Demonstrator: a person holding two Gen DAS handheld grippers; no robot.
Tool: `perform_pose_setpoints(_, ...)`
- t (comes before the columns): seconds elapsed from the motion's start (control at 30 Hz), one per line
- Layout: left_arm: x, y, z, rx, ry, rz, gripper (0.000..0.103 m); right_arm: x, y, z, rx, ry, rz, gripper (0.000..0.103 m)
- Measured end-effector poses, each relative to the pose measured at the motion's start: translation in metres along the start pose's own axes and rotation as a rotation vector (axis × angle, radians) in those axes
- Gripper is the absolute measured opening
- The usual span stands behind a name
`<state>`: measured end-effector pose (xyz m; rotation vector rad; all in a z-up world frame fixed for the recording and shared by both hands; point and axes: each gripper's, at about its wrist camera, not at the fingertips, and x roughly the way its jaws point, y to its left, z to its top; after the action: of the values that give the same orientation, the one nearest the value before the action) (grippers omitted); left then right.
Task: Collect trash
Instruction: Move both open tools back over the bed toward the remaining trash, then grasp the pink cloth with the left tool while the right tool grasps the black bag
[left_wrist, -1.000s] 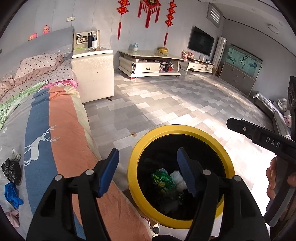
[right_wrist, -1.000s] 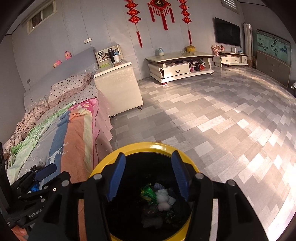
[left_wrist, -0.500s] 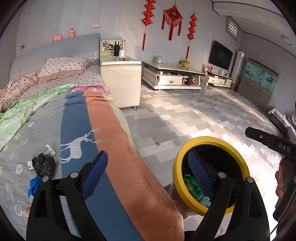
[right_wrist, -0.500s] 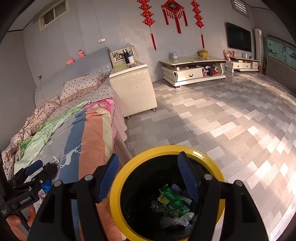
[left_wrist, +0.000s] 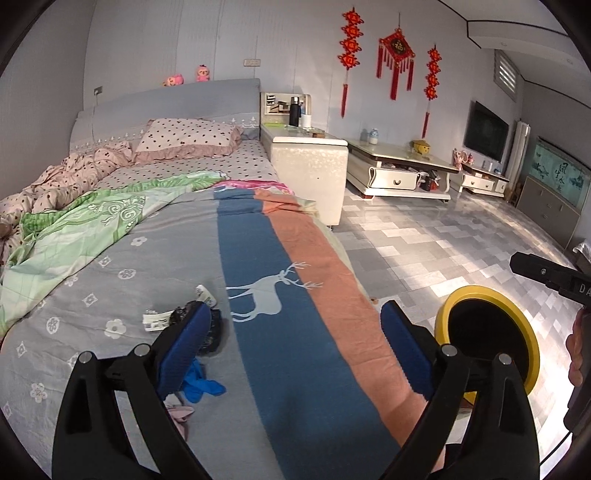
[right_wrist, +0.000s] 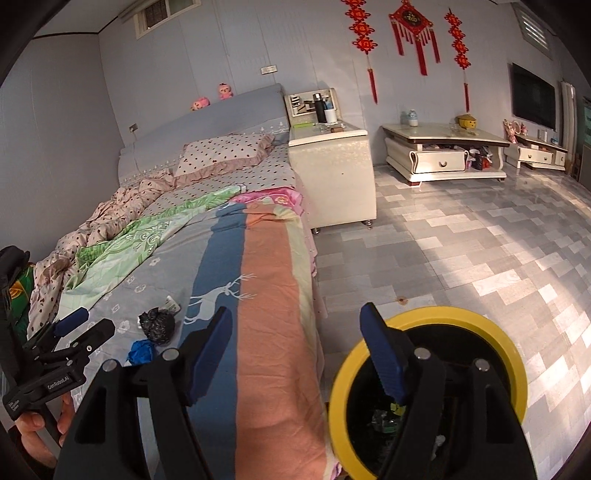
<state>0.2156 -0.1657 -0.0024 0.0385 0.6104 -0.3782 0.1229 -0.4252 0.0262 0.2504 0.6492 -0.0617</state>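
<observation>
My left gripper (left_wrist: 294, 320) hangs over the striped bed cover (left_wrist: 255, 240), its jaws opening, nothing between them. By its left finger lie a crumpled black bag (left_wrist: 213, 334), partly hidden, a white paper slip (left_wrist: 155, 321), a small white scrap (left_wrist: 205, 294) and a blue glove (left_wrist: 202, 384). My right gripper (right_wrist: 295, 322) straddles the bed edge and the yellow-rimmed bin (right_wrist: 443, 314), jaws opening and empty. The right wrist view shows the black bag (right_wrist: 157, 325), the blue glove (right_wrist: 142, 350), wrappers in the bin (right_wrist: 384, 421) and the left gripper (right_wrist: 86, 326).
A white bedside cabinet (left_wrist: 310, 173) stands past the bed's far end, and a low TV stand (left_wrist: 402, 173) lines the back wall. Tiled floor (right_wrist: 461, 251) spreads to the right of the bed. A green quilt (left_wrist: 74, 229) and a dotted pillow (left_wrist: 188, 138) lie further up the bed.
Both grippers have swung left, away from over the bin and toward the bed. Their jaws stand wider than before. The trash on the bed has come into closer view.
</observation>
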Motion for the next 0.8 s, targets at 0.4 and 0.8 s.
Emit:
perform_pose_setpoints(0.4,-0.014,0.094,-0.033,-0.067,0.028,0.113,0.089,0.049,0.078,0.010,-0.062,0.059,0.113,0.069)
perform_pose_setpoints(0.8,-0.003,0.161,-0.087,-0.167,0.102,0.156,0.089,0.115,0.151,0.003,-0.155,0.146,0.199,0.069)
